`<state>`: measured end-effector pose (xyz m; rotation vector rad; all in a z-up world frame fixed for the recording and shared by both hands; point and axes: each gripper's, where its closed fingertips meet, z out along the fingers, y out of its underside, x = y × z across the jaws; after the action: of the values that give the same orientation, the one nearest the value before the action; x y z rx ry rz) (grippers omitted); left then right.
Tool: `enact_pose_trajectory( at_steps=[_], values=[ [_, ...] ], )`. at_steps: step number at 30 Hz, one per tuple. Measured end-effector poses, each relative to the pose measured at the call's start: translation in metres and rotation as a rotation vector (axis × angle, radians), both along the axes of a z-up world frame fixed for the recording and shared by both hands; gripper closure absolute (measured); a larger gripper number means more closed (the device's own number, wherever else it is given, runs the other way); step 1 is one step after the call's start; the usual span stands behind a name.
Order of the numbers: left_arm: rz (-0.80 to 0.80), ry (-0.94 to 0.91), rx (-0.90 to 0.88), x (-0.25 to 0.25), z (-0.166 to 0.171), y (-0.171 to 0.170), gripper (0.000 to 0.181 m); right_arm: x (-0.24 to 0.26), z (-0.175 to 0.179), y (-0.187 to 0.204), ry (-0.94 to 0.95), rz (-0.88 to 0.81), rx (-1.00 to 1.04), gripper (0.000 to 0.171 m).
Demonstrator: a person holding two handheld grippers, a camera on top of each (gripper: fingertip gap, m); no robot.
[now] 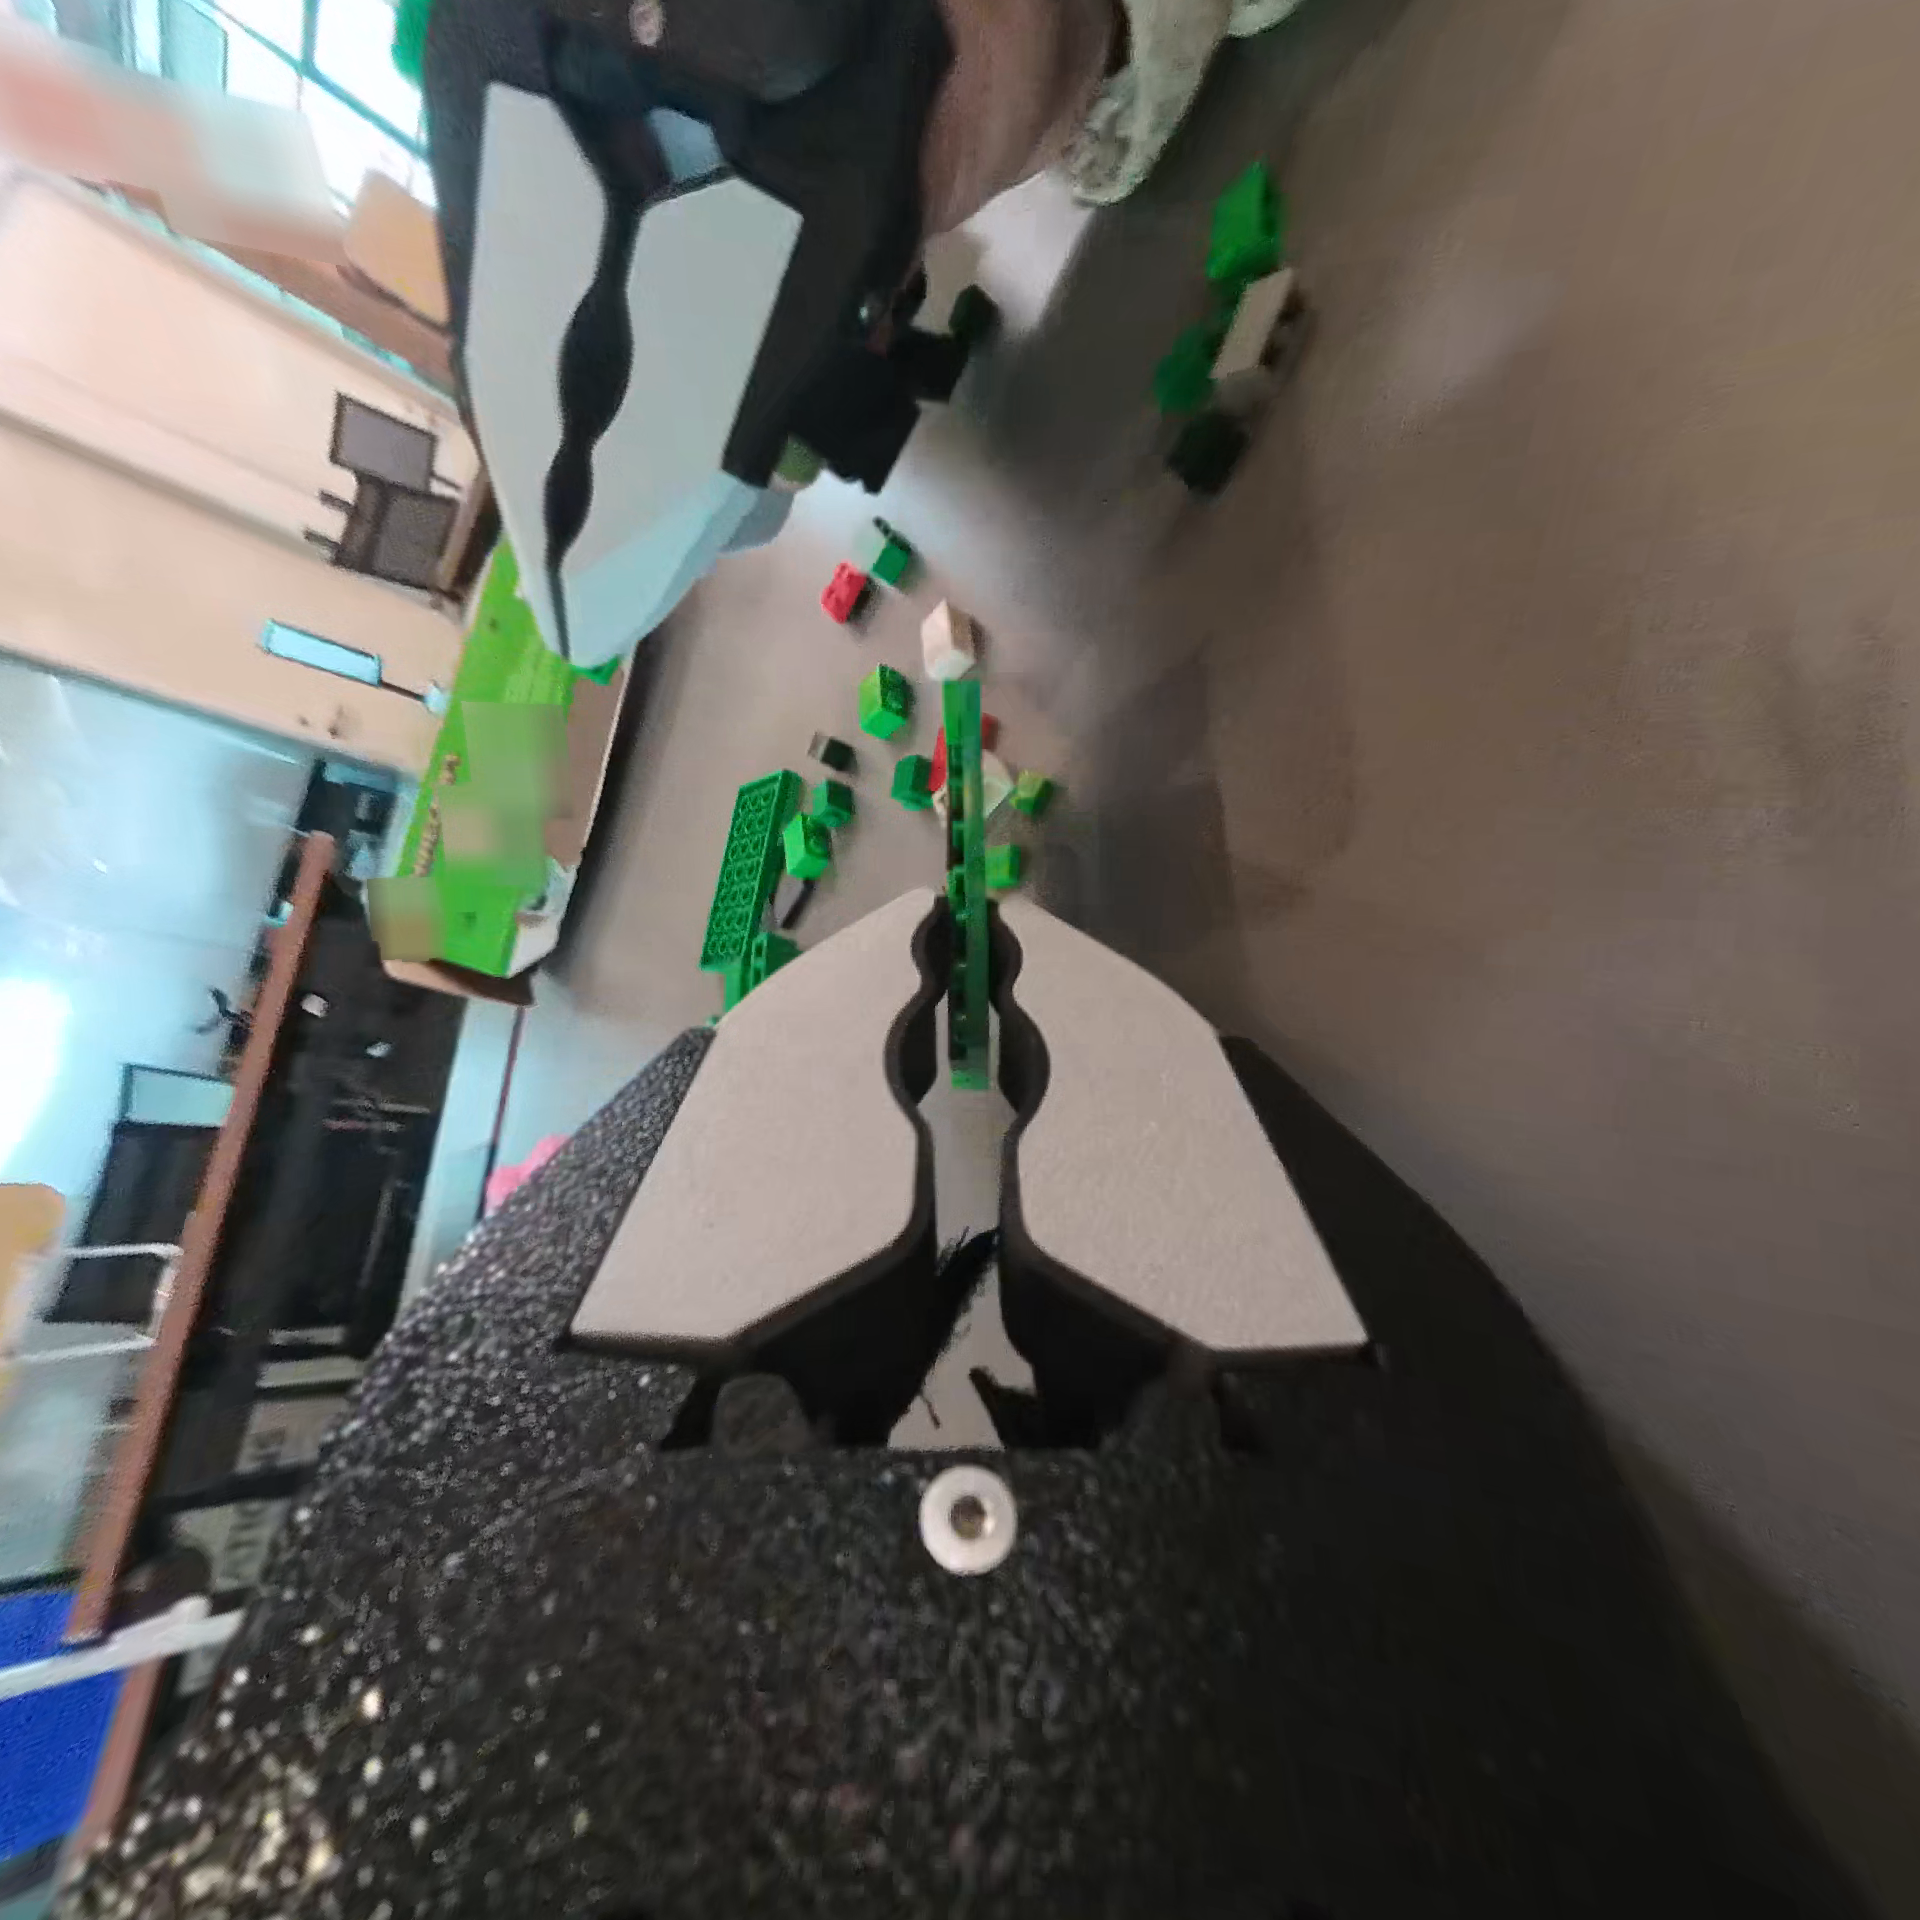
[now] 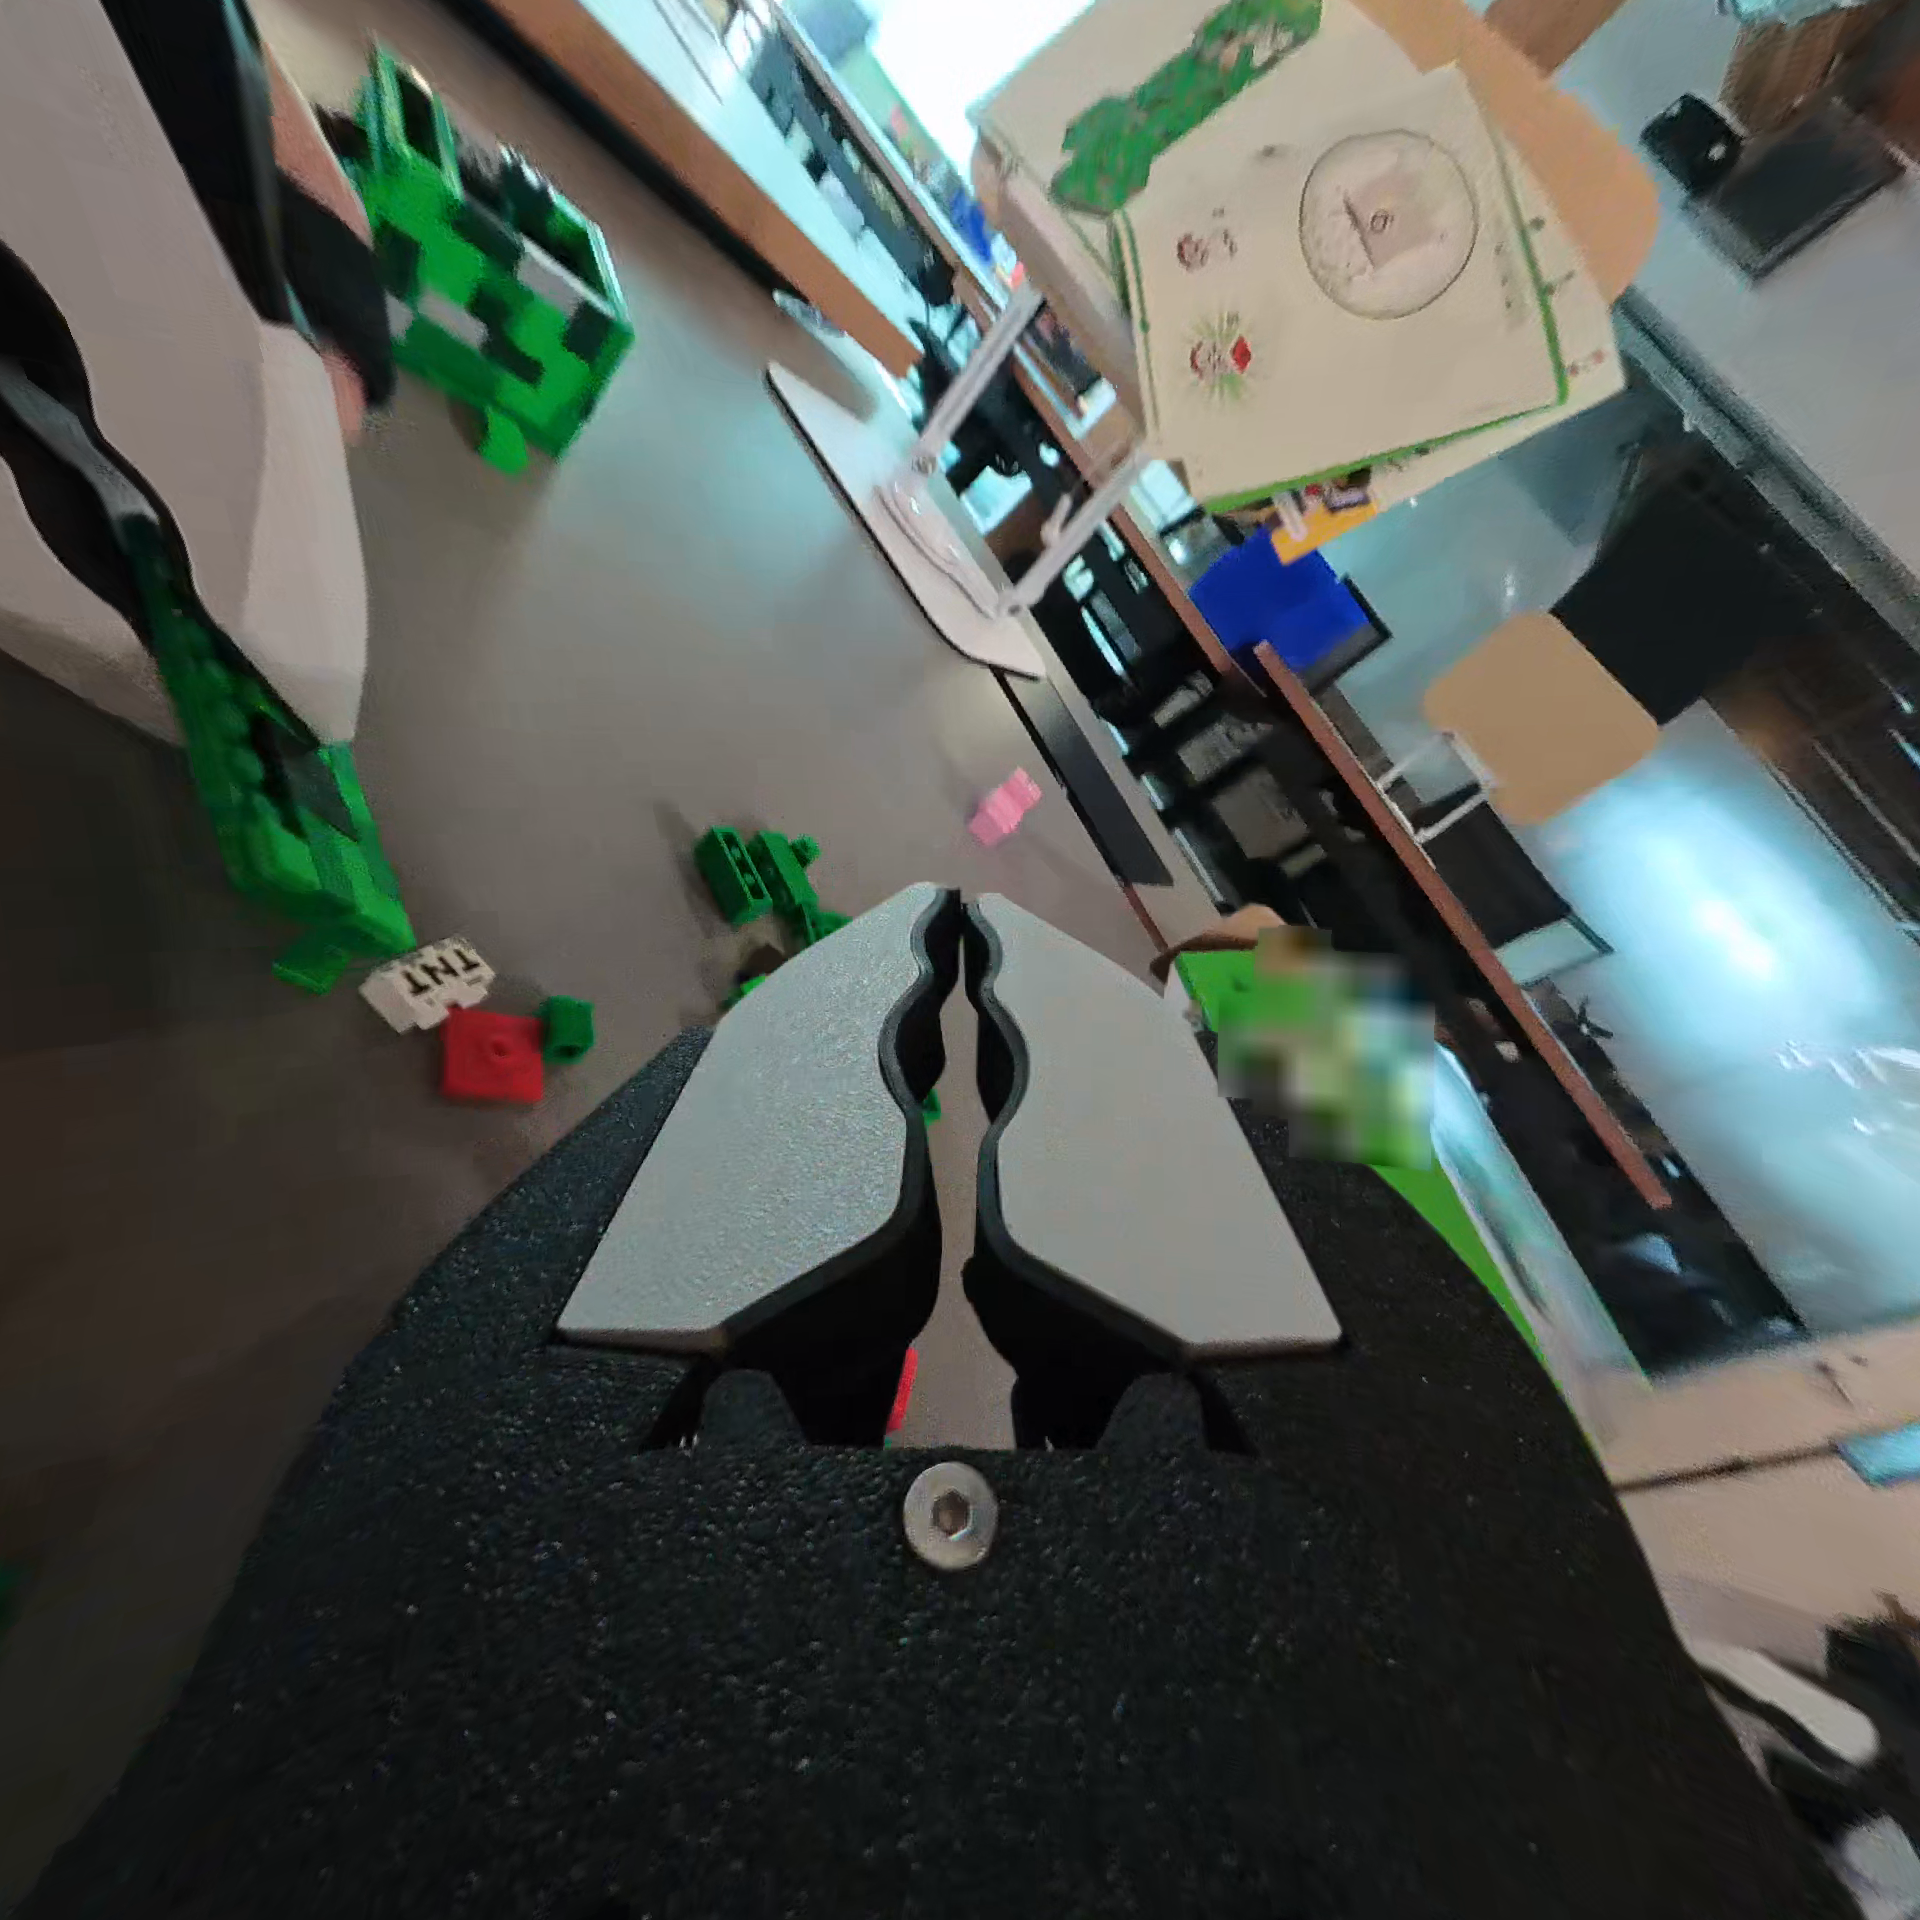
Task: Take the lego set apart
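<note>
My left gripper (image 1: 961, 912) is shut on a thin green lego plate (image 1: 966, 790), seen edge-on, held off the grey table (image 1: 1558, 935). In the right wrist view that plate (image 2: 260, 800) hangs from the left gripper's fingers (image 2: 291, 540) with a few dark and green bricks on it. My right gripper (image 2: 961, 914) is shut with nothing between its tips; it shows at the upper left of the left wrist view (image 1: 561, 623). A still-joined green, black and white block chunk (image 2: 499, 301) stands on the table beyond, also in the left wrist view (image 1: 1236, 322).
Loose bricks lie scattered: a red one (image 2: 494, 1055), a white printed one (image 2: 431, 977), a green cluster (image 2: 758, 873), a pink one (image 2: 1003, 810). Another green plate (image 1: 748, 873) lies flat. A green box (image 1: 488, 810) sits near the table's edge (image 2: 1081, 748).
</note>
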<state>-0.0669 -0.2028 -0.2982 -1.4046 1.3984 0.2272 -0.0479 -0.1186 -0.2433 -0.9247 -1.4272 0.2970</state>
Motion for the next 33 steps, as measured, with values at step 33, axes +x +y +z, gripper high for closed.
enact_pose_trajectory(
  at_steps=[33],
  values=[
    [0.029, -0.397, 0.228, -0.010, 0.078, 0.002, 0.176, -0.003, 0.004, -0.047, 0.076, 0.364, -0.609, 0.152]
  ],
)
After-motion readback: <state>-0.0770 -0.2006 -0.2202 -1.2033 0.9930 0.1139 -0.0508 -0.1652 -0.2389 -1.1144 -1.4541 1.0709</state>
